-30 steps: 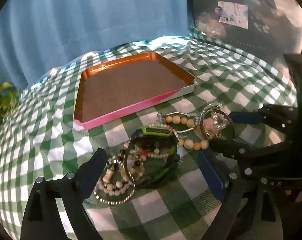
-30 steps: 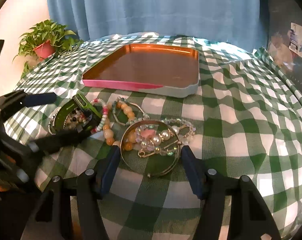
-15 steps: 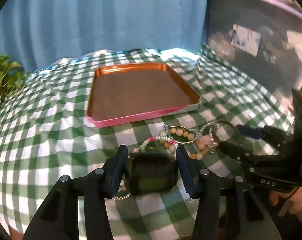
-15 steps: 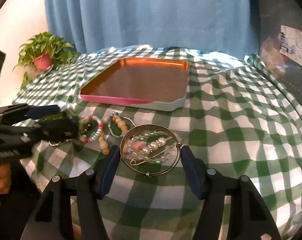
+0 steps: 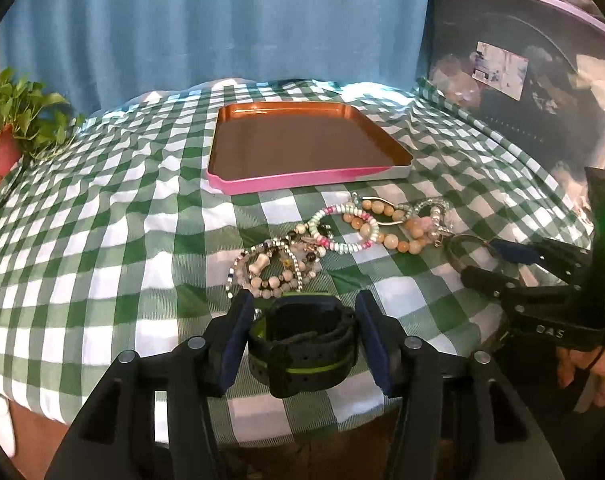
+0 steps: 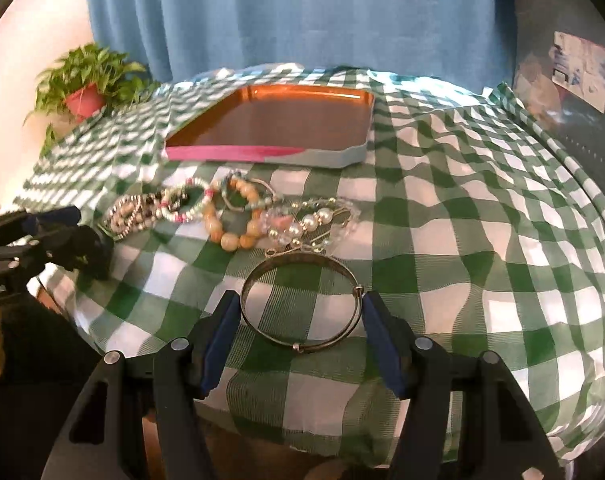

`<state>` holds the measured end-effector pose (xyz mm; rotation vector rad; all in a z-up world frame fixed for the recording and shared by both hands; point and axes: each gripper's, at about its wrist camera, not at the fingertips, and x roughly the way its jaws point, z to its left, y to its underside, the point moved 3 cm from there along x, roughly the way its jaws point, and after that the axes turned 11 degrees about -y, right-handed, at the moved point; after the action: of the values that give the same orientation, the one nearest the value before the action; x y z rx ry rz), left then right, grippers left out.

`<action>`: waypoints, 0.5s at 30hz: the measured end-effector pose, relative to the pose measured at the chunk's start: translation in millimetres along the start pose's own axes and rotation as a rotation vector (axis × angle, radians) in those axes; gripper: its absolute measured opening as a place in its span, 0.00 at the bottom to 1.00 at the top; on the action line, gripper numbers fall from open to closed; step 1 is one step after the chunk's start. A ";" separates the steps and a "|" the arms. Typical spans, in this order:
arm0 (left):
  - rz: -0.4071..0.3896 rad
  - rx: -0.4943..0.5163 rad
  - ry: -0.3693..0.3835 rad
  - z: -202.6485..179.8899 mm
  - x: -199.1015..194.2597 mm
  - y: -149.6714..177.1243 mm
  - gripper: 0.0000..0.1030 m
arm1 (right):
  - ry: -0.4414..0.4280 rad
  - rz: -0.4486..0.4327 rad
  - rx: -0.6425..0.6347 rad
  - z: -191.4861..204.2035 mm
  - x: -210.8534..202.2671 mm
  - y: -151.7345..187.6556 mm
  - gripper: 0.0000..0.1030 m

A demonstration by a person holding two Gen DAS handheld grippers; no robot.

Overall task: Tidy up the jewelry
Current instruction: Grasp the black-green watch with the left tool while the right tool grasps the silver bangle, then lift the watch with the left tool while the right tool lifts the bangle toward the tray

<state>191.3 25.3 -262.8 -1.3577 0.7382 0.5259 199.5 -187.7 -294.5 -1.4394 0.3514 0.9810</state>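
Note:
My left gripper [image 5: 304, 320] is shut on a black watch with green trim [image 5: 302, 344] and holds it above the near table edge; its jaws are opening slightly. My right gripper [image 6: 300, 320] is shut on a thin metal bangle [image 6: 302, 312], held just in front of the jewelry. A pile of bead and pearl bracelets [image 5: 342, 228] [image 6: 222, 216] lies on the checked cloth between the grippers and the tray. The copper tray with a pink wall [image 5: 302, 178] [image 6: 230, 154] sits behind it with nothing in it. The right gripper [image 5: 486, 262] shows at the right of the left wrist view.
A green and white checked cloth [image 6: 442, 220] covers the table and hangs over its near edge. A potted plant in a red pot [image 5: 2, 148] [image 6: 84, 98] stands at the far left. A blue curtain [image 5: 222, 20] hangs behind, and a dark appliance [image 5: 522, 80] is at the right.
My left gripper closed on the watch and drew it back off the beaded pile toward the near edge. My right gripper pulled the bangle back off the pearl pieces.

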 end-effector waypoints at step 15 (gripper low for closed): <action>0.110 0.000 -0.033 -6.4 11.1 29.4 0.53 | 0.018 0.012 0.007 -1.5 12.1 -5.0 0.58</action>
<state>176.5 22.7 -291.2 -1.3108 0.7893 0.6343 210.8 -184.2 -300.3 -1.4422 0.3764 0.9764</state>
